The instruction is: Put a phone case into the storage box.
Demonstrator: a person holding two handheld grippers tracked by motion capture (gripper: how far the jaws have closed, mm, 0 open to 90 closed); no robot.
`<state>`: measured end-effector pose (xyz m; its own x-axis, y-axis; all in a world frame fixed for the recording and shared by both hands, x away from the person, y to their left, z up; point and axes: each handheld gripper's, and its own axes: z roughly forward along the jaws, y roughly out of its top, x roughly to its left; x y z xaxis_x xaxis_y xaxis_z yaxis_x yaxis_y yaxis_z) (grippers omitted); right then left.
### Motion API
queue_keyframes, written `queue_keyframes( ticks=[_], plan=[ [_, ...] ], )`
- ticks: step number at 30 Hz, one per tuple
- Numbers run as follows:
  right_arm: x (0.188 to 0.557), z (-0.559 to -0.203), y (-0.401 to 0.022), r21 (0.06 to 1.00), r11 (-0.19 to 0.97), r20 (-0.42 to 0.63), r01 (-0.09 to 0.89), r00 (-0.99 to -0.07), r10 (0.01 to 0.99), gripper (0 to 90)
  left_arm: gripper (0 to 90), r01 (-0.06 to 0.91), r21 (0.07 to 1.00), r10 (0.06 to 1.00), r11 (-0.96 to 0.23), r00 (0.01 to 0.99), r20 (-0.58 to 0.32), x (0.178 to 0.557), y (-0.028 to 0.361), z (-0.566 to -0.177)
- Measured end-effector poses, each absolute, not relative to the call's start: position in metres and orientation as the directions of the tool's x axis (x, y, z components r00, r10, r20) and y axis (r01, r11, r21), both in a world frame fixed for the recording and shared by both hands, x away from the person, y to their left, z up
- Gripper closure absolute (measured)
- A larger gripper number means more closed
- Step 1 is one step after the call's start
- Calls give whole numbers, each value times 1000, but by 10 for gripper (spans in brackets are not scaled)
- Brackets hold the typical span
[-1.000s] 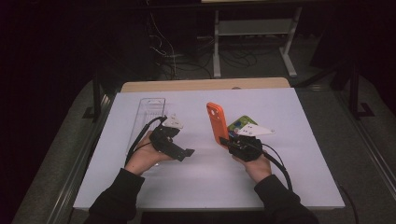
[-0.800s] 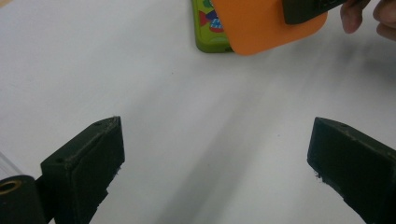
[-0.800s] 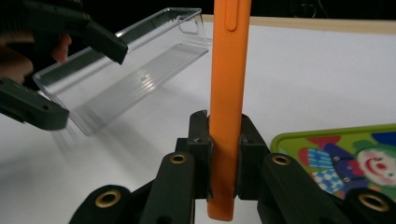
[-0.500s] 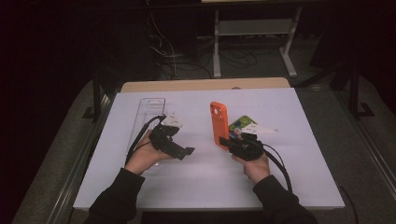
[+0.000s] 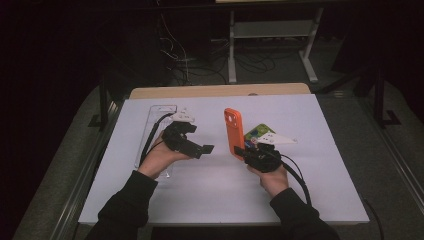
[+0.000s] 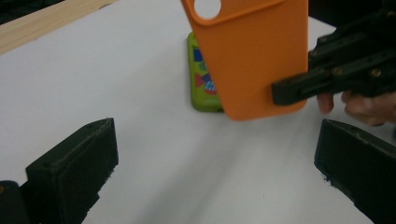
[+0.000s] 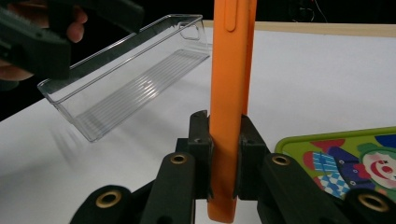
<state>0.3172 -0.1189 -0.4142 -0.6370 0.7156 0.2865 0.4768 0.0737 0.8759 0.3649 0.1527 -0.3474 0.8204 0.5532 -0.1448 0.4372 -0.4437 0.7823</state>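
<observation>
Furthest left, a clear tray (image 5: 159, 131) lies on the white table (image 5: 215, 200), under and behind the left gripper (image 5: 202, 149), which hovers above the table with its jaws spread wide and nothing between them. In the left gripper view the orange case (image 6: 247, 56) hangs ahead of those open jaws, clear of them. To the right, the right gripper (image 5: 241, 151) is clenched on the case's lower end, one pad pressed on each flat side; the right gripper view shows the case (image 7: 229, 93) rising straight up from between the jaws. The case (image 5: 233, 131) stands upright, off the table: plain orange, thin, with rounded corners and a round hole near its top. Just right of it, beside the right gripper, a green case (image 5: 258, 132) with a clown print lies flat on the table.
</observation>
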Motion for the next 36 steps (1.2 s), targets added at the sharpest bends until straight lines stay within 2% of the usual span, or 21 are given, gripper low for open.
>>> queue_keyframes(
  ticks=[21,36],
  plan=[
    [313,-412,-110,887,113,250,447,-673,696,784,0,430,778,483,-458,855,-188,395,122,-322],
    [309,-412,-102,891,117,254,438,-696,671,785,0,439,777,463,-451,859,-217,400,111,-324]
  ],
)
